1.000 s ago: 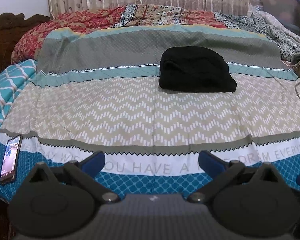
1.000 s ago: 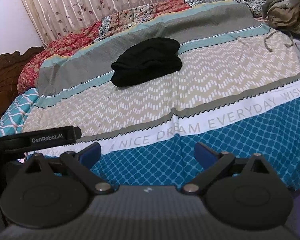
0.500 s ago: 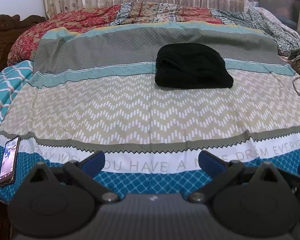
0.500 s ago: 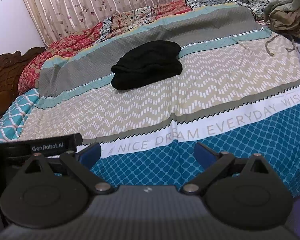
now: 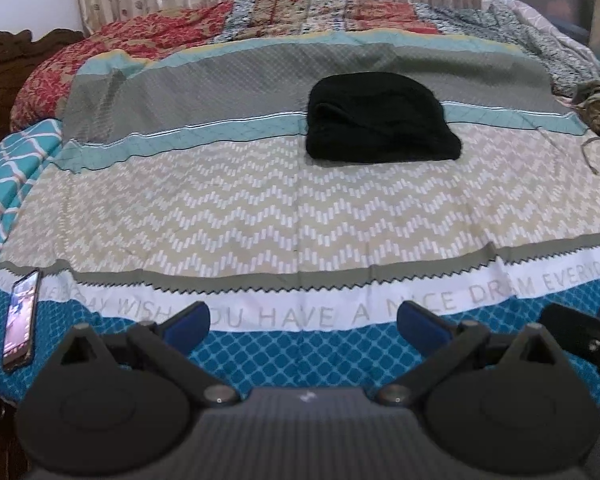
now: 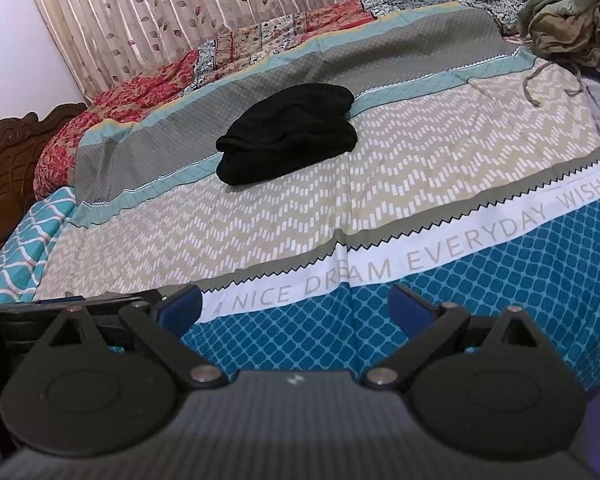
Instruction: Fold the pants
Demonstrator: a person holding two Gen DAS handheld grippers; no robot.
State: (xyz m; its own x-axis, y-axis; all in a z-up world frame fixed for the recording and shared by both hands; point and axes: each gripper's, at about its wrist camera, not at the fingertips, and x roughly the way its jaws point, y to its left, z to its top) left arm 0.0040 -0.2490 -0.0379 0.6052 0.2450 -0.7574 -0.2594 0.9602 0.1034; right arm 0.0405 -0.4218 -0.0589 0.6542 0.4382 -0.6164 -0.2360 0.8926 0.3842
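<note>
The black pants (image 5: 376,120) lie folded in a compact bundle on the bedspread (image 5: 236,216), far from both grippers; they also show in the right wrist view (image 6: 288,132). My left gripper (image 5: 304,320) is open and empty, hovering over the near blue edge of the bed. My right gripper (image 6: 296,308) is open and empty, also over the near blue edge, to the right of the left one. The left gripper's body (image 6: 40,312) shows at the left of the right wrist view.
A phone (image 5: 20,320) lies at the bed's near left edge. A pile of olive and grey clothes (image 6: 572,20) sits at the far right. A wooden headboard (image 6: 8,160) stands at the left, and curtains (image 6: 220,4) hang behind the bed.
Both grippers have shifted slightly, tilting upward; the pants sit a little lower and left in the left view. The pants have not moved. Both jaws stay open.
</note>
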